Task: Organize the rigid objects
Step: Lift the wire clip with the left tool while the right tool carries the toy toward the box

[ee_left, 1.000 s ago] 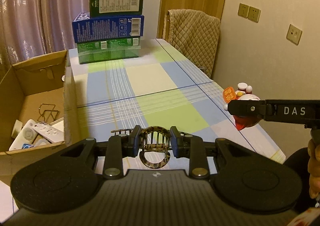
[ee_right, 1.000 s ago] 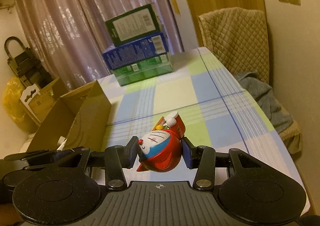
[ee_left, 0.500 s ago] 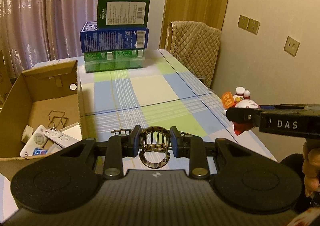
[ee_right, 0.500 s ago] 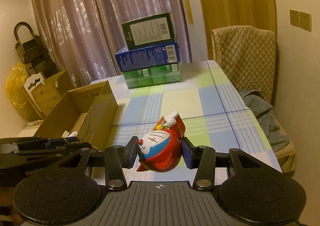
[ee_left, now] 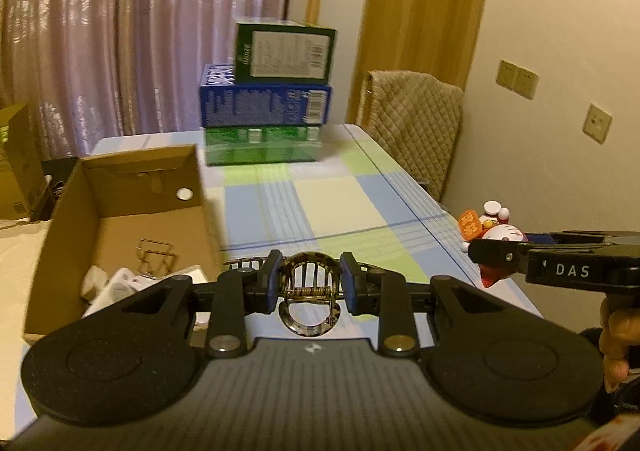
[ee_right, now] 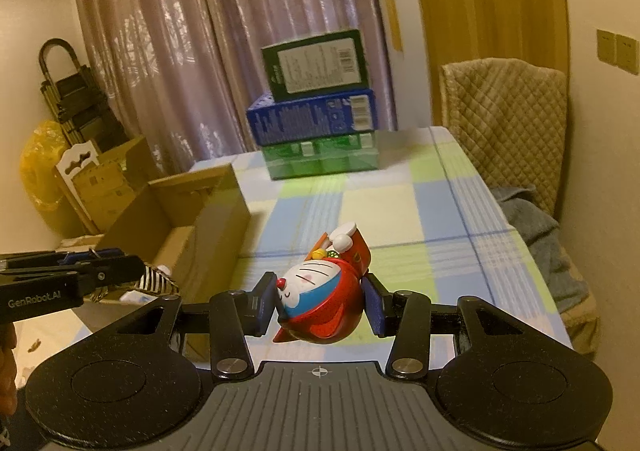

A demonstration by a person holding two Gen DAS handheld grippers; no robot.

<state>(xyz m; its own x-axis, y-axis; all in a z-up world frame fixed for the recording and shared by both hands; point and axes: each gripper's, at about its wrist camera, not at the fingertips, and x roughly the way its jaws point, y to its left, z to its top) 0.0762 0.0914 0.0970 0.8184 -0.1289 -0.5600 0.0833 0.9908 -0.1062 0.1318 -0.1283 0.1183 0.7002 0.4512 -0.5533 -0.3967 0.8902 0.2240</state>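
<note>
Checked tabletop (ee_left: 332, 195), cardboard box (ee_left: 120, 187) alongside. Left claw (ee_left: 308, 283) clamped on hair clip (ee_left: 308, 291), right claw (ee_right: 320, 305) on toy figure (ee_right: 320, 303); round toy could slip before box.

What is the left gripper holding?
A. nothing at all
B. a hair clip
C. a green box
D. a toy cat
B: the left gripper is shut on a brown patterned hair clip pinched between its two pads, while the toy sits in the right gripper.
</note>
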